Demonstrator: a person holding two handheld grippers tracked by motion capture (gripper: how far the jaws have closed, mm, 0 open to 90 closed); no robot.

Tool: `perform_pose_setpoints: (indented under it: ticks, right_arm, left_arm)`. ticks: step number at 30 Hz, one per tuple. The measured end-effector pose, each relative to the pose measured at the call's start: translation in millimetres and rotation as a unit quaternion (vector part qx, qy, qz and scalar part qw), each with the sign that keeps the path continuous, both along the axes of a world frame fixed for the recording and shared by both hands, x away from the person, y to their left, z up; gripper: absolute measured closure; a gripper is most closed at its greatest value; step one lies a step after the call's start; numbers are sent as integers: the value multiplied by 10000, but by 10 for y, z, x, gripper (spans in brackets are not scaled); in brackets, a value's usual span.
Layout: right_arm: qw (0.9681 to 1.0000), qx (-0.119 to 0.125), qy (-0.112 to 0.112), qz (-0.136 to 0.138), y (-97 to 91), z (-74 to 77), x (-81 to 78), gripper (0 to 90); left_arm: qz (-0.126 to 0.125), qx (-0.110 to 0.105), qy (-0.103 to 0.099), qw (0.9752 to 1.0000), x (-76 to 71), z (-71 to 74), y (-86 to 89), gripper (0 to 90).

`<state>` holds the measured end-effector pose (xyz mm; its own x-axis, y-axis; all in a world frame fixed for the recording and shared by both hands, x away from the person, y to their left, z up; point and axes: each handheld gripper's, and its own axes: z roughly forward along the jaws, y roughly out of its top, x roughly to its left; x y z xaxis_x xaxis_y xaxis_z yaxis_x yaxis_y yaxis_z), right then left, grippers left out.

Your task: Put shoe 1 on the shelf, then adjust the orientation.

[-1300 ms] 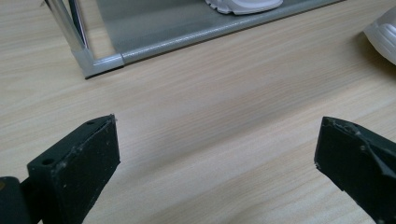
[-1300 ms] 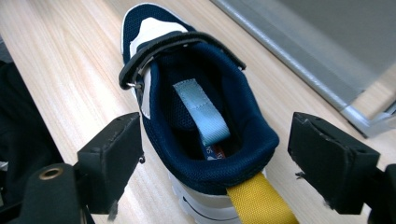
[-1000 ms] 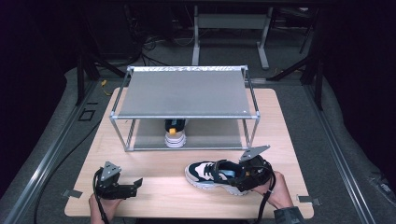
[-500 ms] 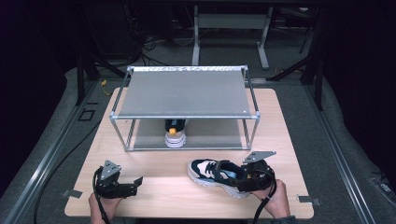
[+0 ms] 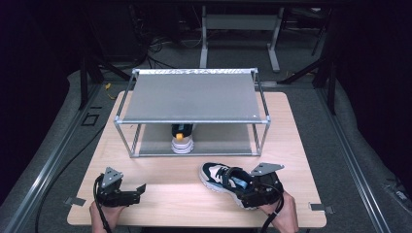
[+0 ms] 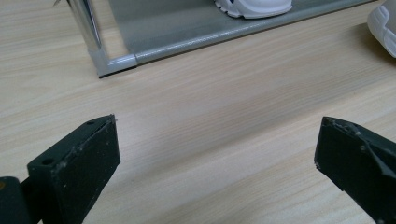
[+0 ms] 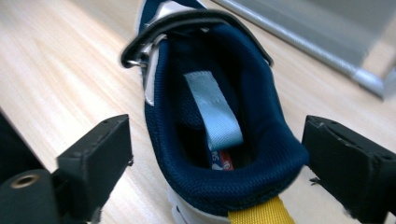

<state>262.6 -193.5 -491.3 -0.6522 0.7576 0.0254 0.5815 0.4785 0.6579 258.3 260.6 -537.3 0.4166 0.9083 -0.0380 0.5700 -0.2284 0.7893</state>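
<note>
A navy, black and white sneaker (image 5: 218, 175) lies on the wooden table (image 5: 160, 170) near its front edge, toe pointing left and away. My right gripper (image 5: 248, 190) sits at its heel. In the right gripper view the jaws stand on either side of the navy heel collar (image 7: 261, 107). They have just been opening, and the pads do not press on the collar, so my right gripper (image 7: 217, 158) is open. My left gripper (image 5: 138, 193) rests at the front left, open over bare wood (image 6: 217, 154). The sneaker's toe (image 6: 385, 28) lies off to its right.
A metal-framed rack (image 5: 192, 97) with a grey top shelf stands mid-table. A second sneaker (image 5: 182, 141) with an orange heel tab sits on its lower shelf. The rack's corner post (image 6: 86, 23) and bottom rail (image 7: 299, 42) are near both grippers. Bare wood lies between the two grippers.
My right gripper has drawn back a little toward the table's front edge at the sneaker's heel. The left gripper has stayed where it was.
</note>
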Motion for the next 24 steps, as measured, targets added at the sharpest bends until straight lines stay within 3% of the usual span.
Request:
perform_pose_setpoints:
  ticks: [5, 6, 7, 9, 14, 16, 18, 24]
  right_arm:
    - [9981, -93, -134, 591, -12, 30, 79, 20]
    - [9961, -162, -106, 866, 1, 22, 112, 30]
    - [9961, -162, -106, 866, 1, 22, 112, 30]
    - [9932, -211, 36, 1145, 34, -21, 178, 82]
    - [9926, -347, 112, 1162, 57, -86, 264, 173]
    - [9934, -265, 120, 1112, 61, -105, 277, 190]
    - [9942, -330, 146, 1011, 59, -87, 256, 221]
    - [9996, -206, 30, 168, 139, -112, 127, 260]
  left_arm:
    - [-11, 4, 9, 10000, -1, 13, 4, 1]
    - [-7, 1, 8, 10000, 1, 16, 2, 1]
    - [-11, 5, 1, 10000, 3, 20, 1, 1]
    - [-29, 14, -14, 10000, -1, 25, -3, 1]
    - [-21, -3, 12, 10000, -5, 16, 5, 1]
    - [2, -16, 6, 10000, -11, 17, 12, 1]
    - [8, -42, -12, 10000, -12, 15, 14, 1]
    - [-23, -58, -31, 10000, 0, 23, -3, 1]
